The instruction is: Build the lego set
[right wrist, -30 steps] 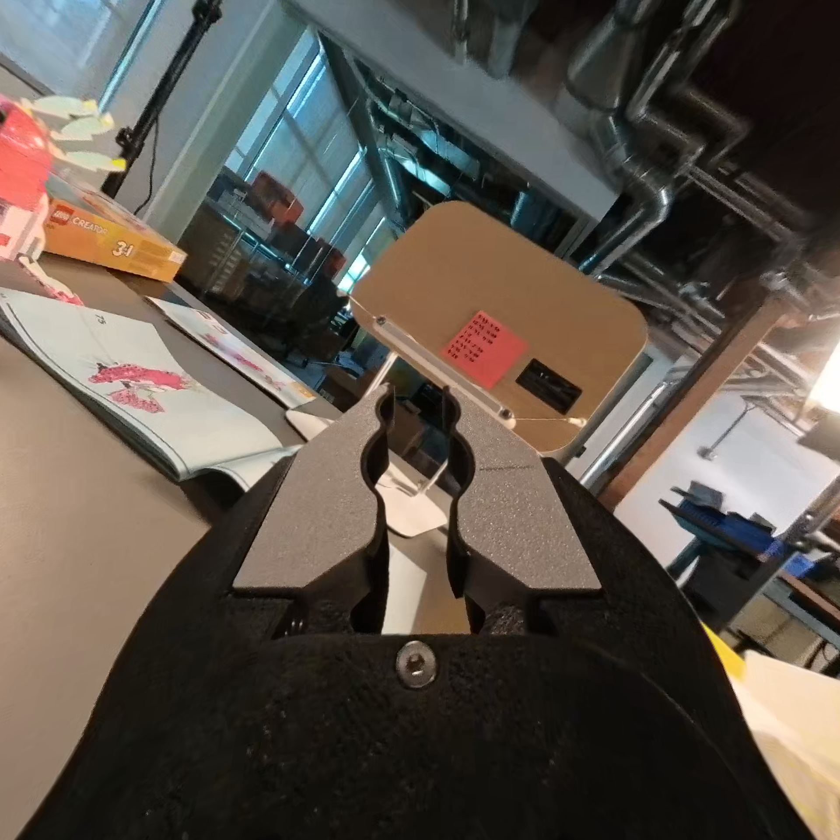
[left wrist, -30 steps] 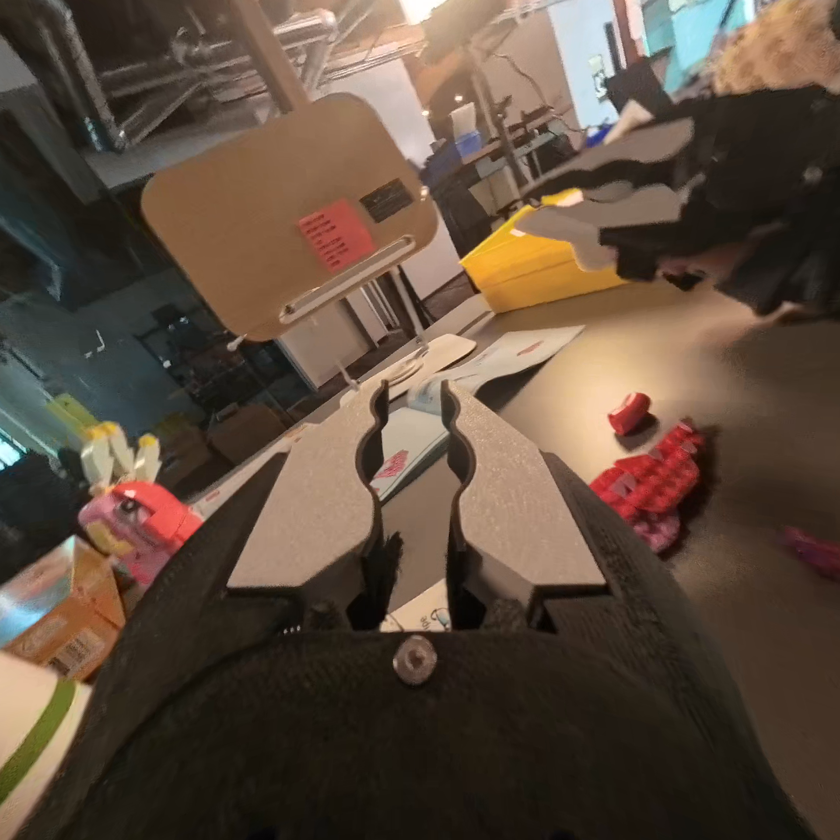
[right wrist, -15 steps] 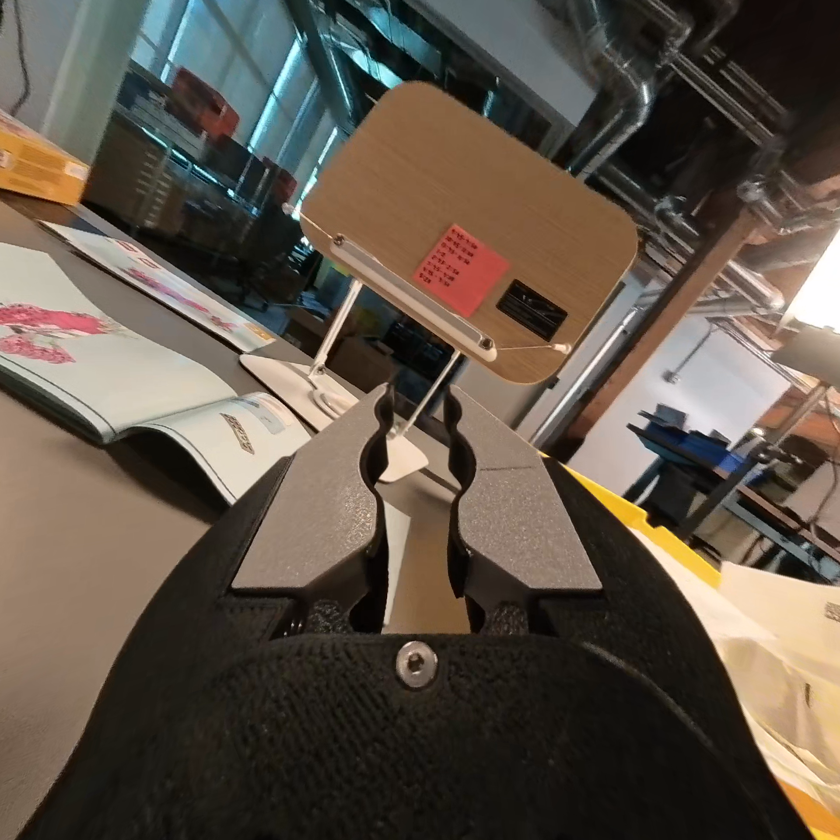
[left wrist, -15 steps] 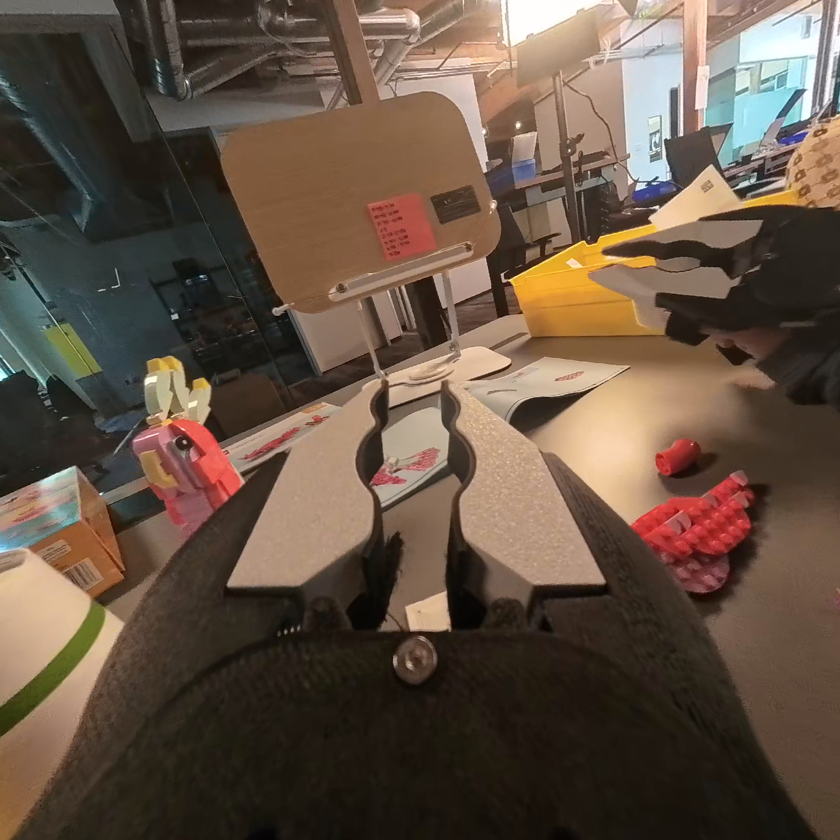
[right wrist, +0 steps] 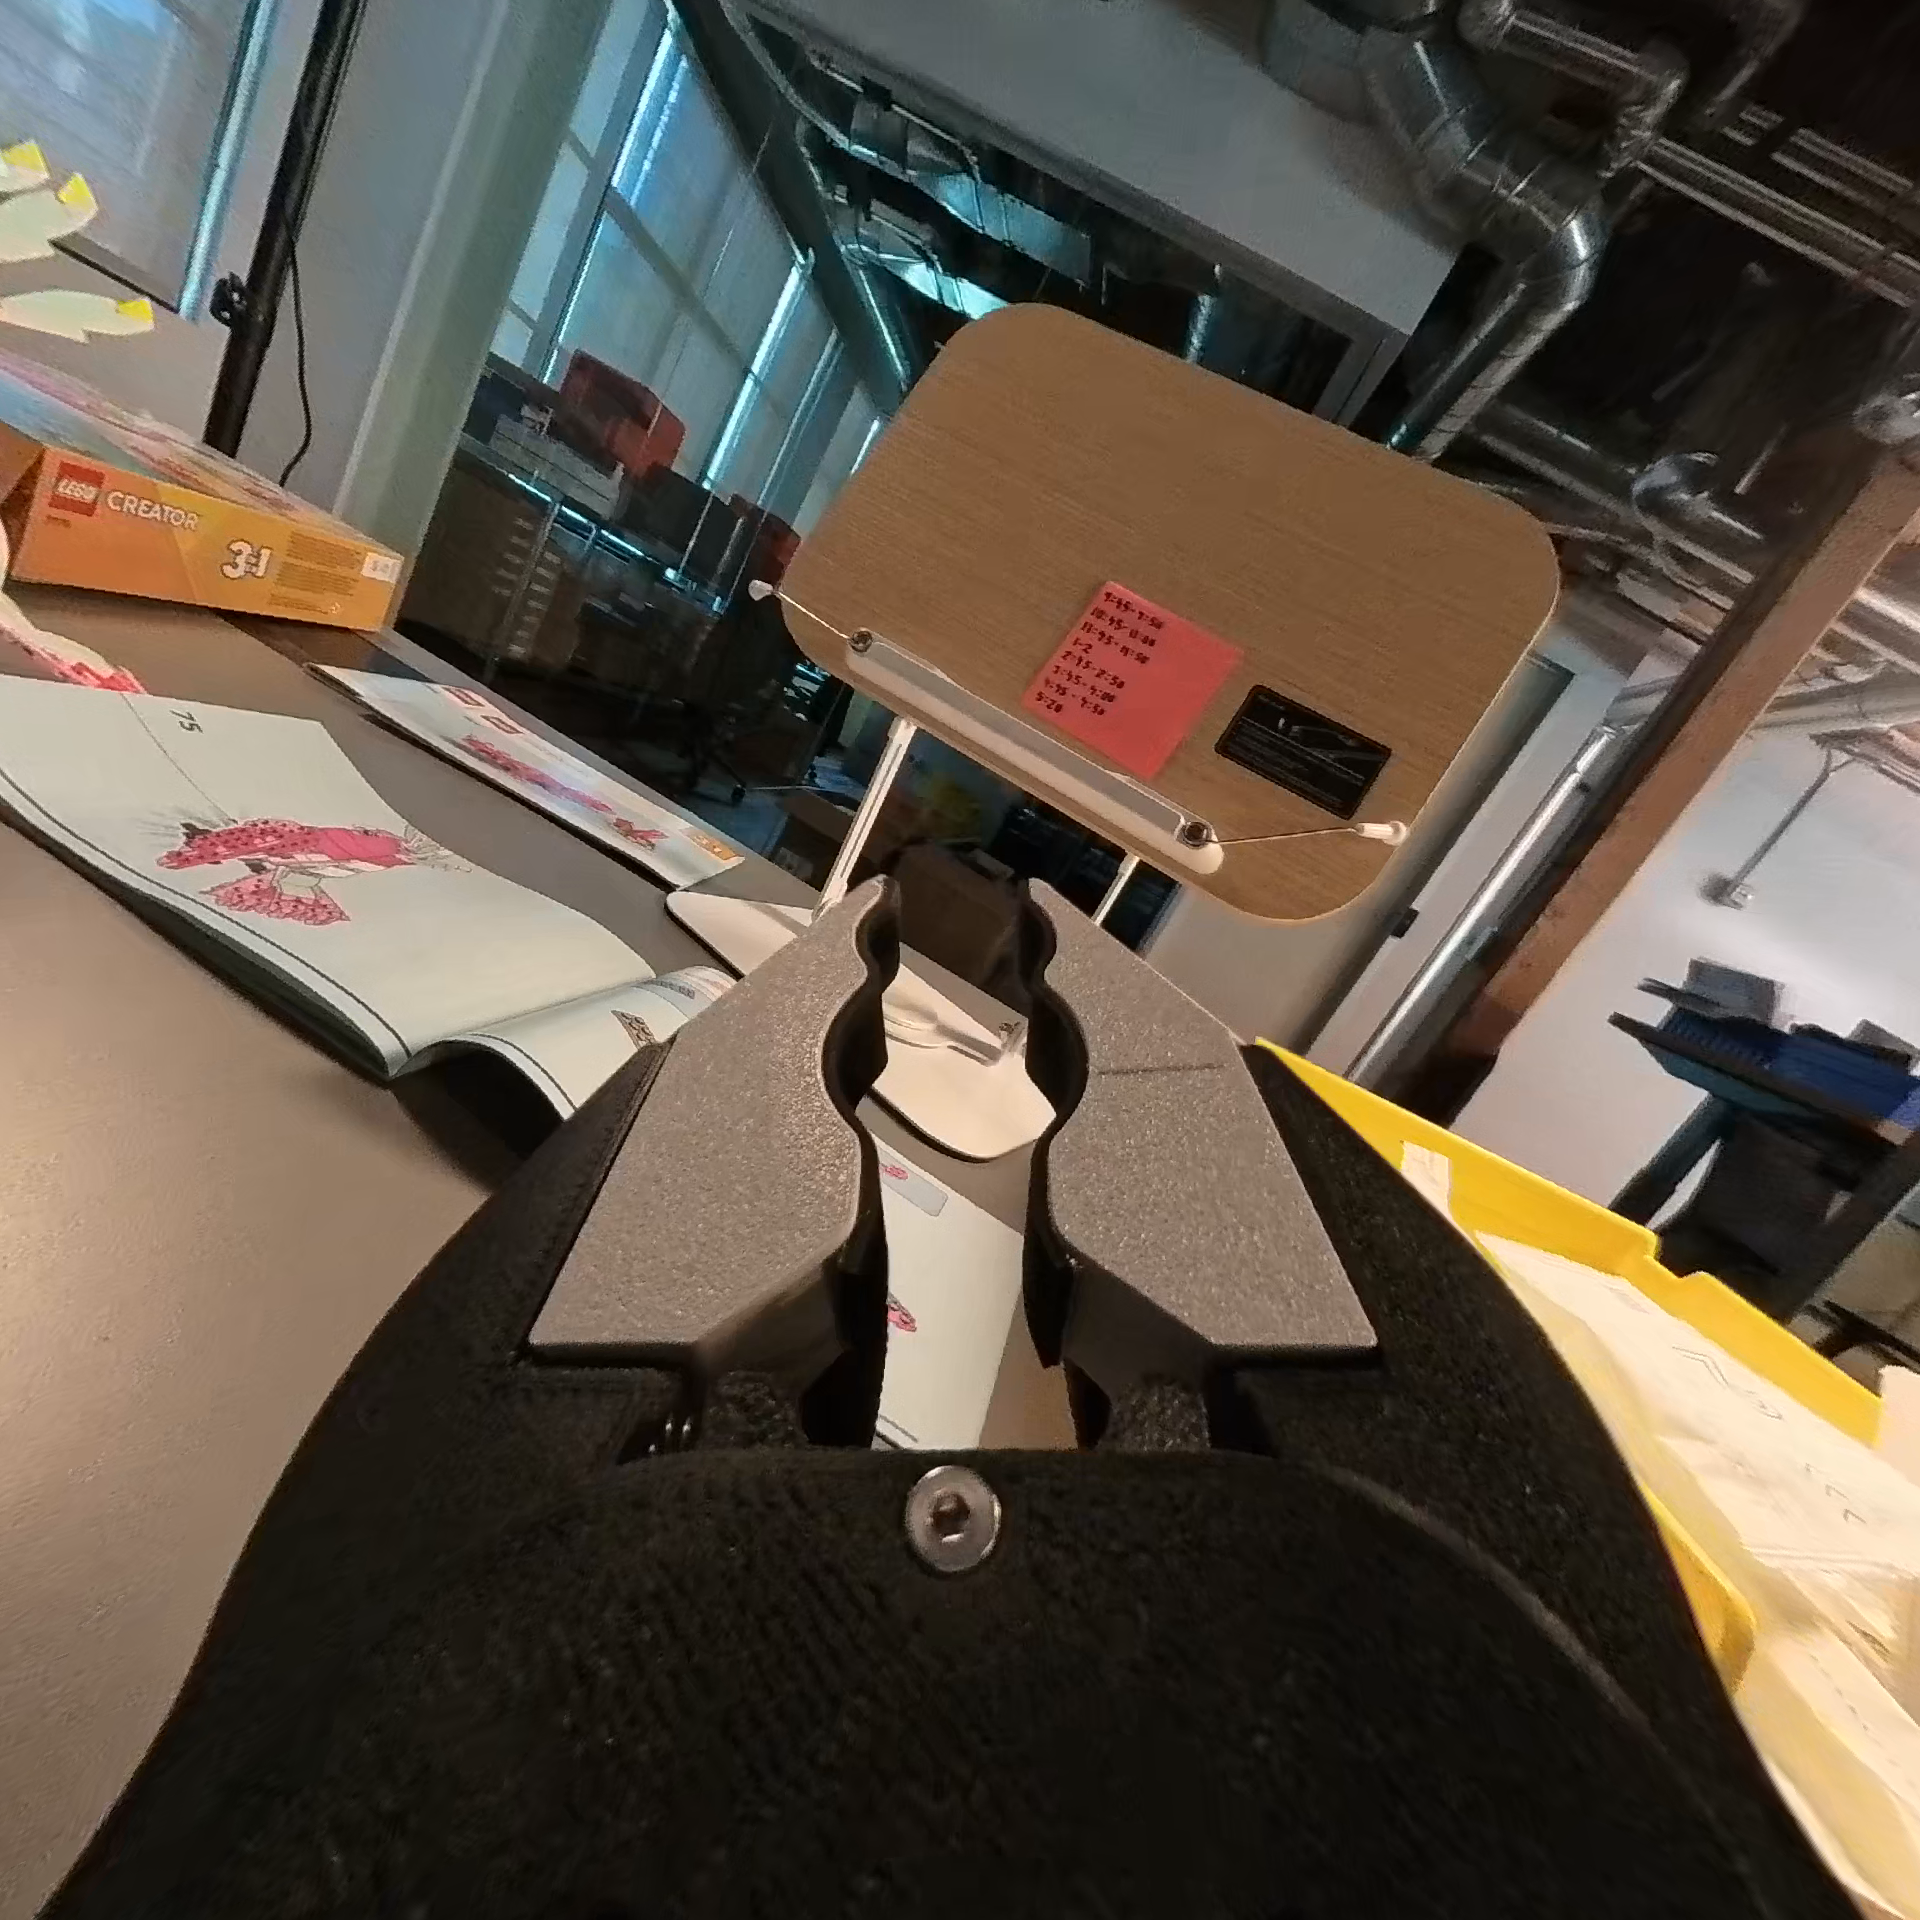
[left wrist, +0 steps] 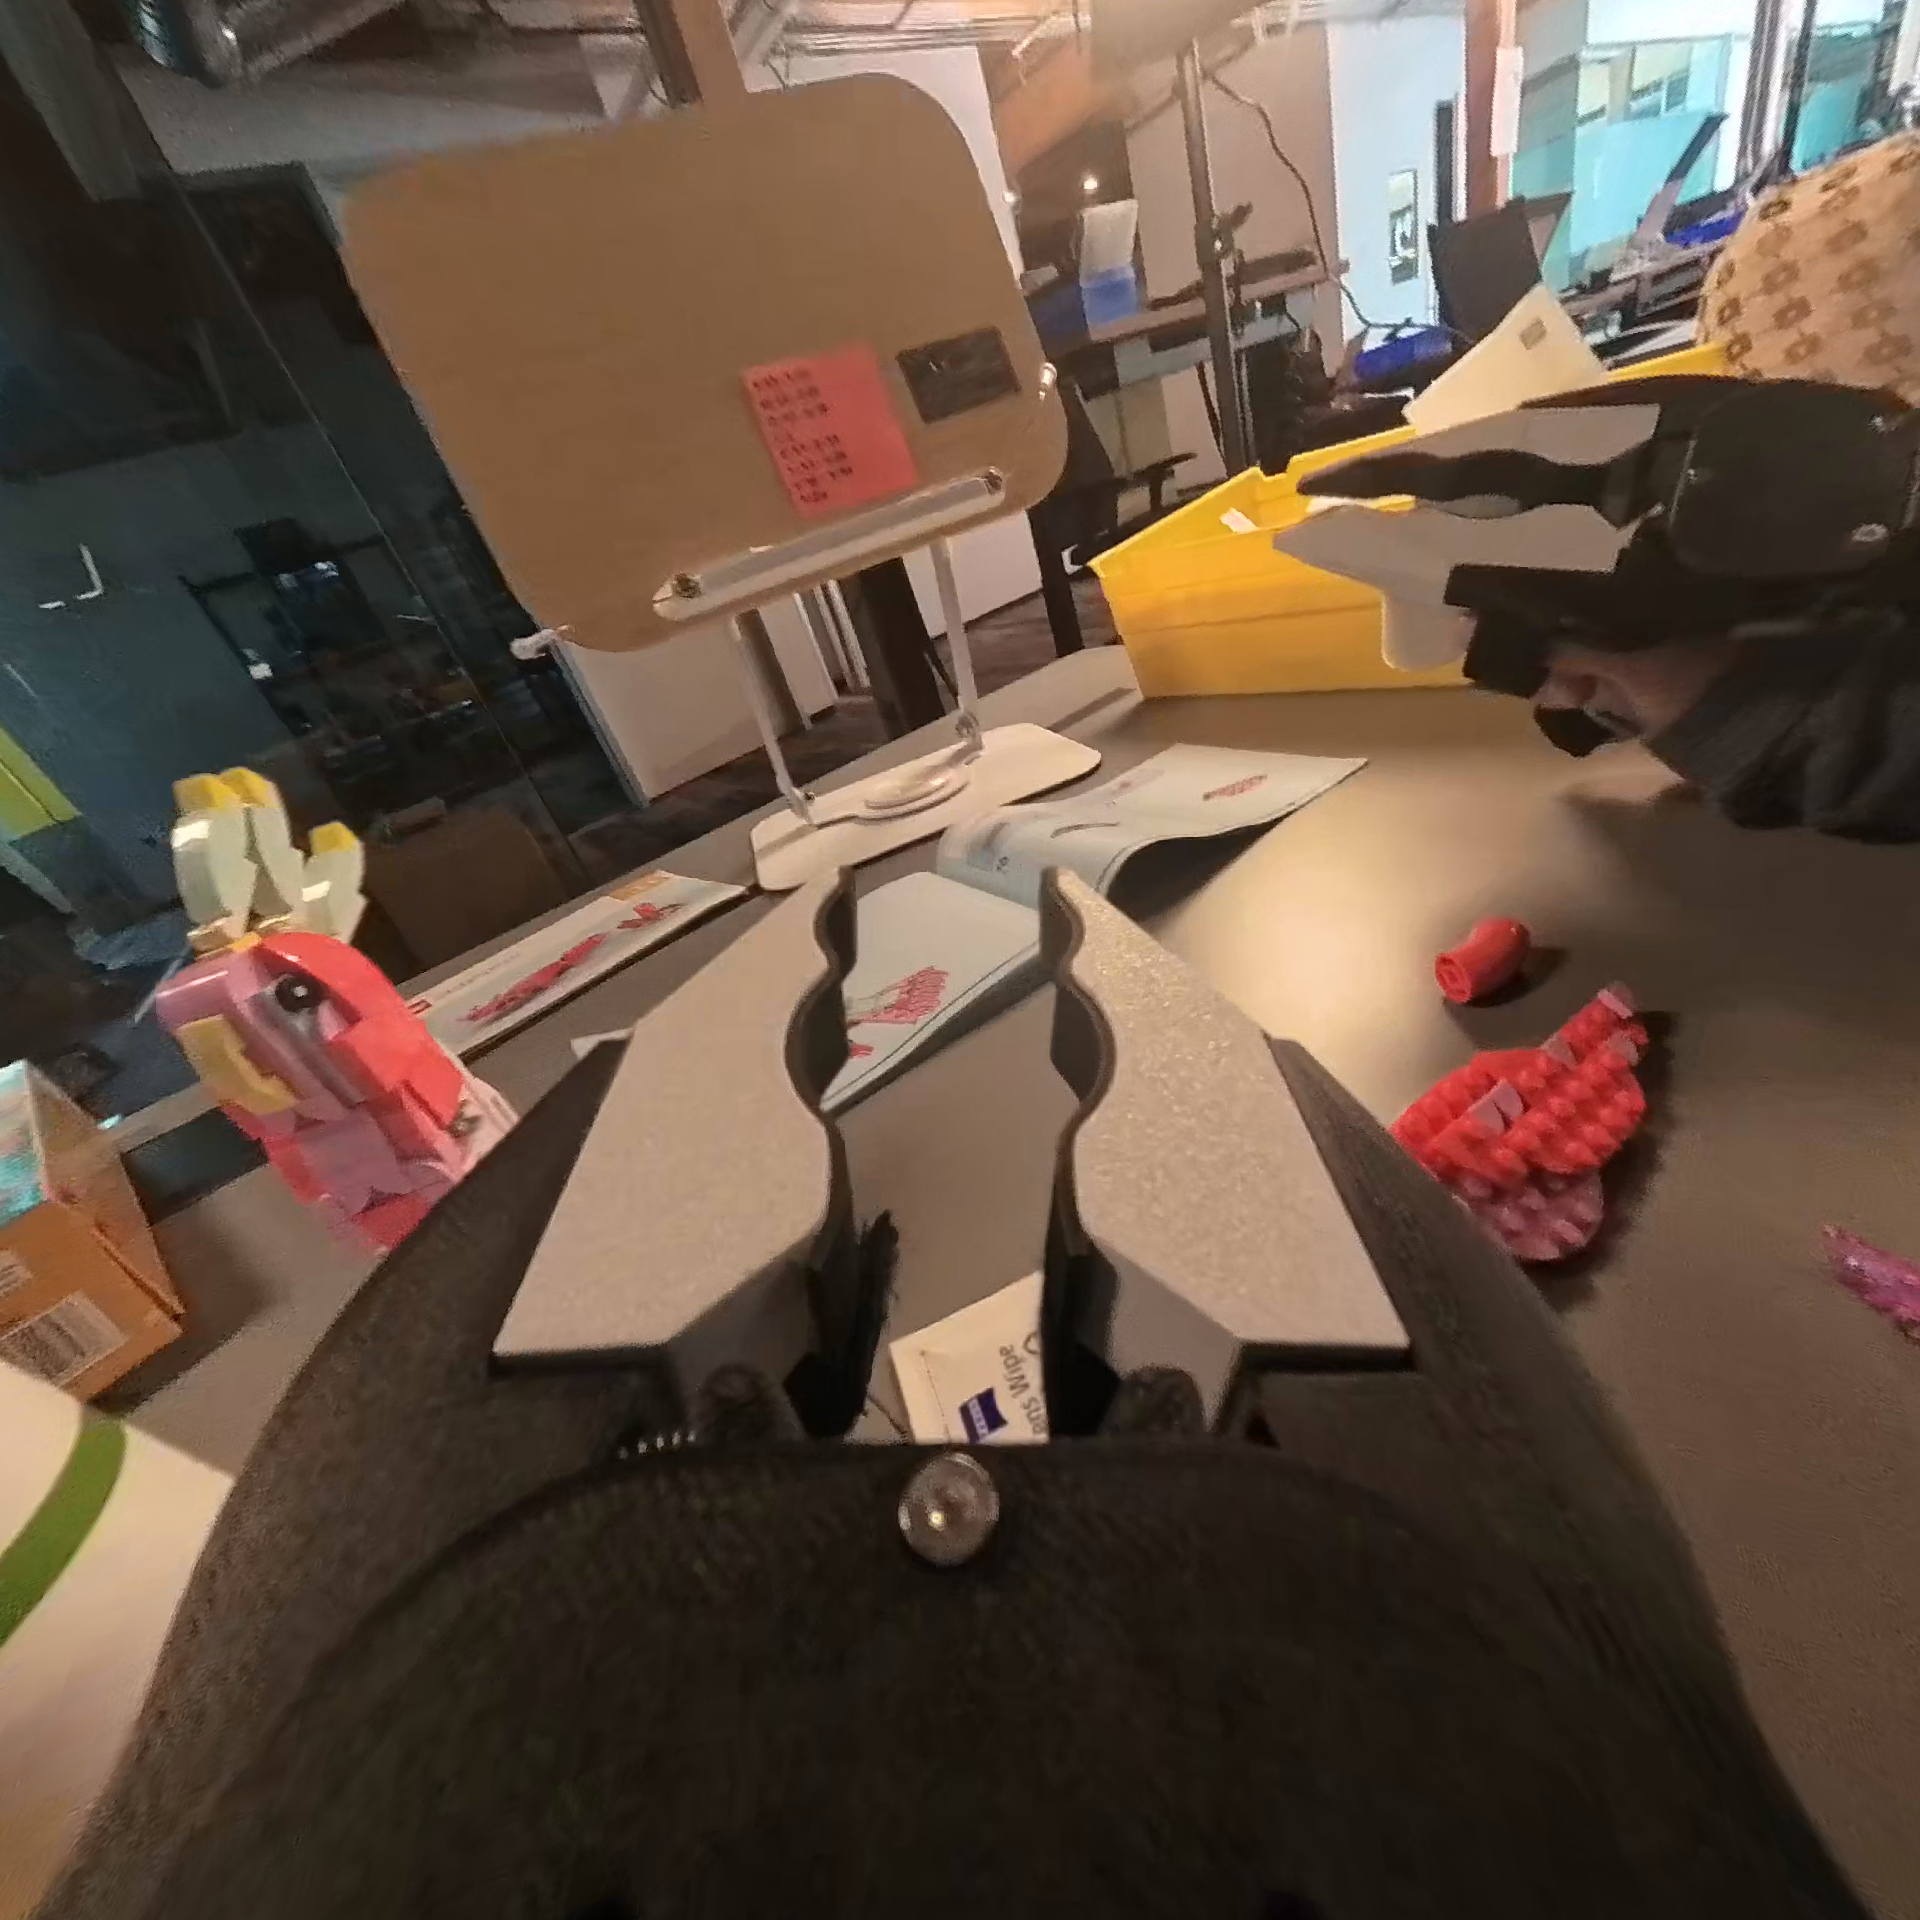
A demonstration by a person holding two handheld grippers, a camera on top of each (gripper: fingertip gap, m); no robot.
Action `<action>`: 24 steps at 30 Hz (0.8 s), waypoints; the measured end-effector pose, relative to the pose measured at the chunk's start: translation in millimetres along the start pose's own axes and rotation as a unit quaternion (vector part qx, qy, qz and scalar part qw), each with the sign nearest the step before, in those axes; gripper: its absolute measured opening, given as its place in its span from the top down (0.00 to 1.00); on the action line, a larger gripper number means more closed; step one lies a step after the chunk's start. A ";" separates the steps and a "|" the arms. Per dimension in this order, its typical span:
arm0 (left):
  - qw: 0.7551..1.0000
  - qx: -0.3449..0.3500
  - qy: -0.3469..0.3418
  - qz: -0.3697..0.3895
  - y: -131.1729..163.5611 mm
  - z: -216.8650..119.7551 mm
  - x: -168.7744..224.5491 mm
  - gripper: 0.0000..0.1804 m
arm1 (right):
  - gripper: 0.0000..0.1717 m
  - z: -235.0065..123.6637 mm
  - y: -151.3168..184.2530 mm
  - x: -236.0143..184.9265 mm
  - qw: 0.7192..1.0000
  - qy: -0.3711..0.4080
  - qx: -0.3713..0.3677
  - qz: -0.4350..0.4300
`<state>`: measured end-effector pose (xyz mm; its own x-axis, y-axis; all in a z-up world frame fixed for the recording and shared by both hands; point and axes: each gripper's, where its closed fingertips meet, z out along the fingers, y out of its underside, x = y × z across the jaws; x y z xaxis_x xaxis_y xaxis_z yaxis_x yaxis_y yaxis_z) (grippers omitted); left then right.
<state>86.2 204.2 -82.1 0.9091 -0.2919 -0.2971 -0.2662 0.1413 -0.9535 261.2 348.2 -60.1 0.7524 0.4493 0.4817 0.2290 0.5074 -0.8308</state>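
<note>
Both wrist views look low across the table (left wrist: 1558,1039) toward the book stand (right wrist: 1164,582).

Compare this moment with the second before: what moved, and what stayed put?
The left gripper has opened wider, with nothing between its fingers. Both wrist views have swung and levelled. The right gripper is still narrowly open and empty. The book stand, open booklet, toy bird and red bricks stayed put.

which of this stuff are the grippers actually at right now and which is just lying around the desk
At the grippers:
- left gripper: open, empty, above the open booklet
- right gripper: open, empty, facing the wooden book stand

Lying about:
- pink brick bird
- red brick piece
- small red cylinder
- yellow bin
- orange box
</note>
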 end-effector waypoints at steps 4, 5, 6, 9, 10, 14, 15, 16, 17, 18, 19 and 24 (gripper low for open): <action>1.000 -0.003 0.011 0.013 1.3 1.4 5.9 0.82 | 0.89 -0.1 -0.8 2.6 1.000 0.004 0.003 0.007; 1.000 -0.004 0.011 0.014 1.7 1.6 6.0 0.82 | 0.89 -0.1 -0.9 2.9 1.000 0.006 0.003 0.006; 1.000 -0.004 0.012 0.014 1.8 1.9 6.0 0.82 | 0.89 0.0 -0.7 3.6 1.000 0.008 0.003 0.005; 1.000 -0.004 0.012 0.014 2.0 2.2 5.8 0.83 | 0.89 -0.1 -0.2 8.1 1.000 0.020 0.002 0.006; 1.000 -0.004 0.012 0.014 2.1 2.3 5.7 0.83 | 0.89 -0.4 -0.1 10.7 1.000 0.027 0.002 0.008; 1.000 -0.011 0.014 0.008 4.1 3.2 6.1 0.83 | 0.89 -2.2 2.3 23.0 0.998 0.054 0.000 0.026; 1.000 -0.016 0.016 0.001 5.7 3.7 5.9 0.84 | 0.89 -3.0 3.1 26.6 0.998 0.062 0.000 0.031; 1.000 -0.020 0.013 -0.006 7.3 4.1 4.1 0.84 | 0.89 -3.6 3.8 30.2 0.997 0.070 -0.001 0.036; 1.000 -0.024 0.008 -0.012 8.5 4.3 1.4 0.84 | 0.89 -4.3 4.3 33.1 0.996 0.076 -0.001 0.040; 0.999 -0.026 0.004 -0.019 9.4 4.3 -1.3 0.84 | 0.89 -4.8 4.8 35.6 0.996 0.081 -0.001 0.044; 0.999 -0.026 0.000 -0.025 9.8 4.2 -3.7 0.84 | 0.89 -5.1 5.3 37.4 0.995 0.085 -0.002 0.046; 0.999 -0.028 -0.003 -0.038 10.9 4.0 -7.3 0.84 | 0.90 -5.0 6.0 37.2 0.995 0.087 -0.005 0.041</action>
<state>78.0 211.6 -90.2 0.9294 -0.2936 -0.2235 -0.2137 0.0654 -0.9747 293.6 364.4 -48.5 0.8638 0.3546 0.3579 0.1686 0.4660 -0.8686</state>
